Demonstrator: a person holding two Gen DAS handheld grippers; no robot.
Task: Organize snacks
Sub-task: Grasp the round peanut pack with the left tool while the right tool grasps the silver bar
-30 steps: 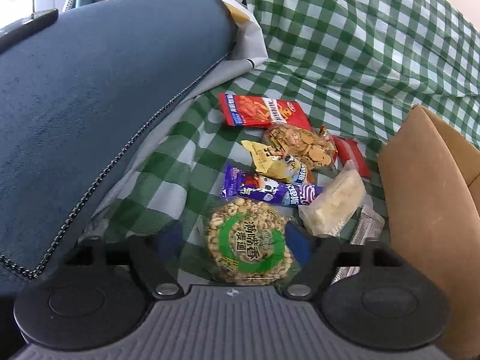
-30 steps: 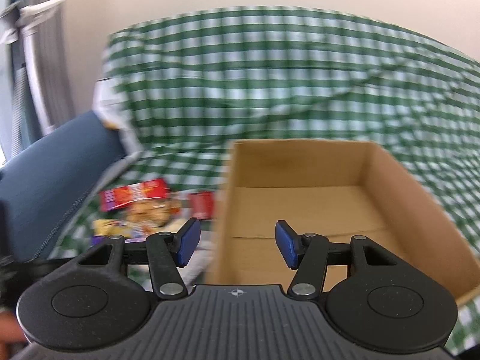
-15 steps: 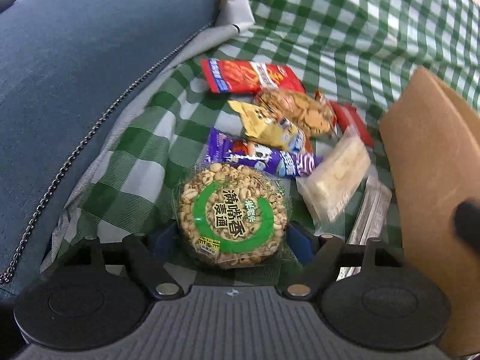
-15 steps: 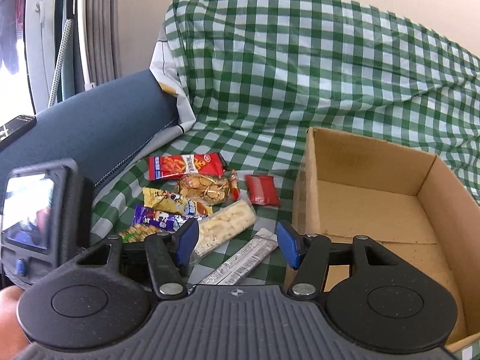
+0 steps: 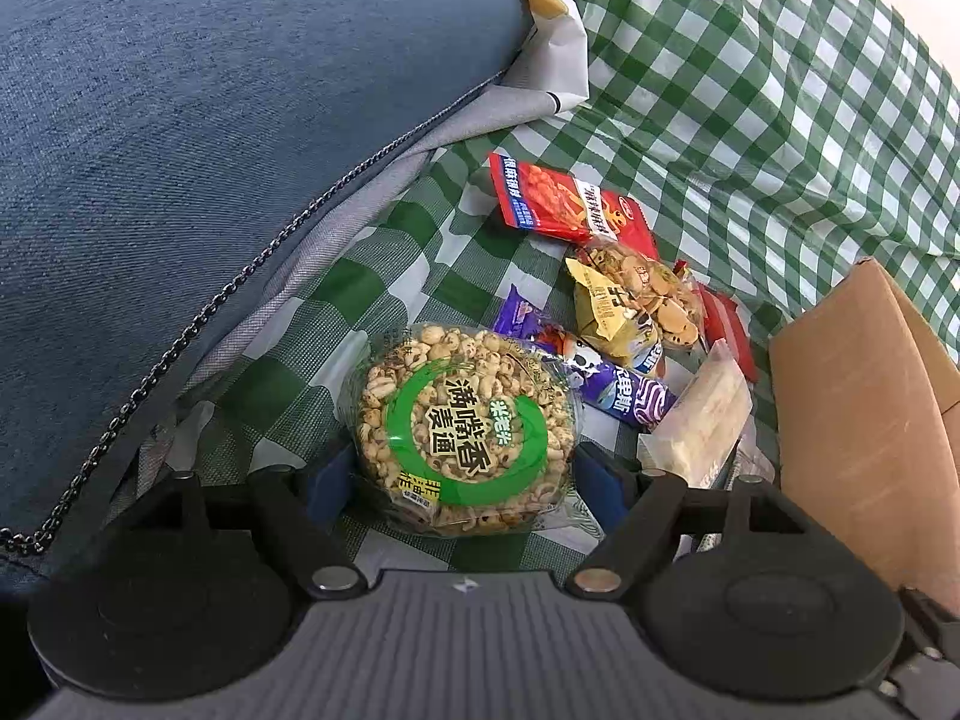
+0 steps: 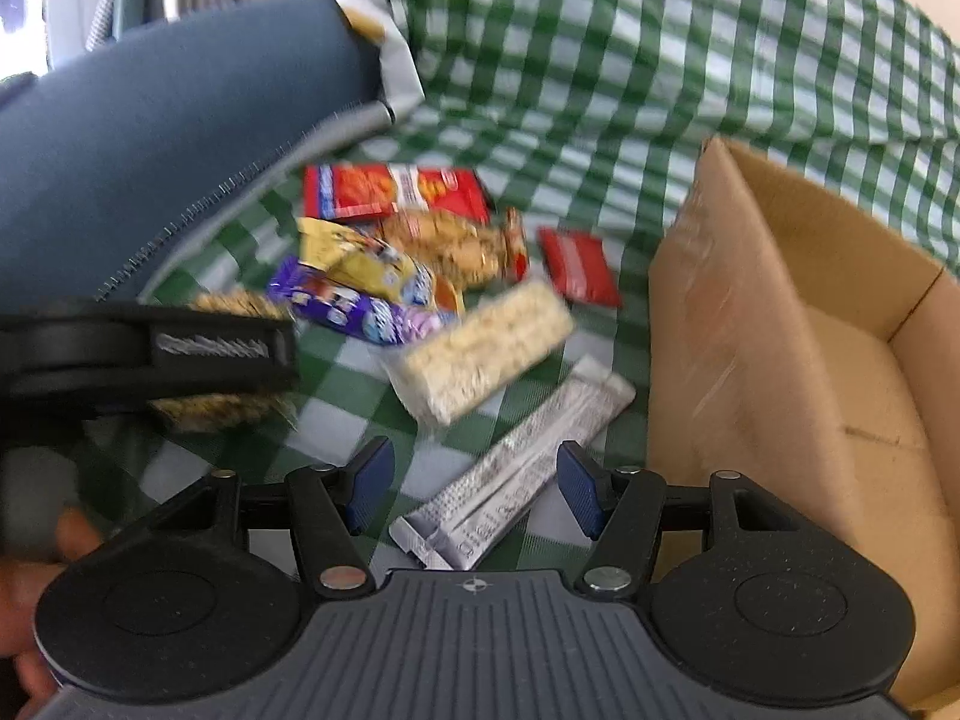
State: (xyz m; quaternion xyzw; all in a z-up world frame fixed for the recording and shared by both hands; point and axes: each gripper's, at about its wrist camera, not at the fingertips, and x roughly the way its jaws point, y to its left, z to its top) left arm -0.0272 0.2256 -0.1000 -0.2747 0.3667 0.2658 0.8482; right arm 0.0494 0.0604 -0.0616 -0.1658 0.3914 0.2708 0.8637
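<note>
My left gripper (image 5: pixel 462 477) brackets the puffed-grain cake pack (image 5: pixel 465 429), jaws apart, ready to clamp. My right gripper (image 6: pixel 474 489), also apart, straddles the silver bar (image 6: pixel 516 468) beside the cardboard box (image 6: pixel 750 324).

The left gripper (image 5: pixel 459 483) sits low over the green checked cloth (image 5: pixel 384 282), and its two blue fingers (image 5: pixel 327 483) are spread wide, one on each side of the round puffed snack pack (image 5: pixel 465 426); whether they touch the pack cannot be told. The right gripper (image 6: pixel 474 489) hangs above the same cloth with its blue fingers (image 6: pixel 372 480) wide apart and nothing held, and the near end of the silver bar (image 6: pixel 516 468) lies between them. In the right wrist view the left gripper (image 6: pixel 222 354) shows from the side, with a bit of the person's hand (image 6: pixel 36 564) at the lower left edge.
</note>
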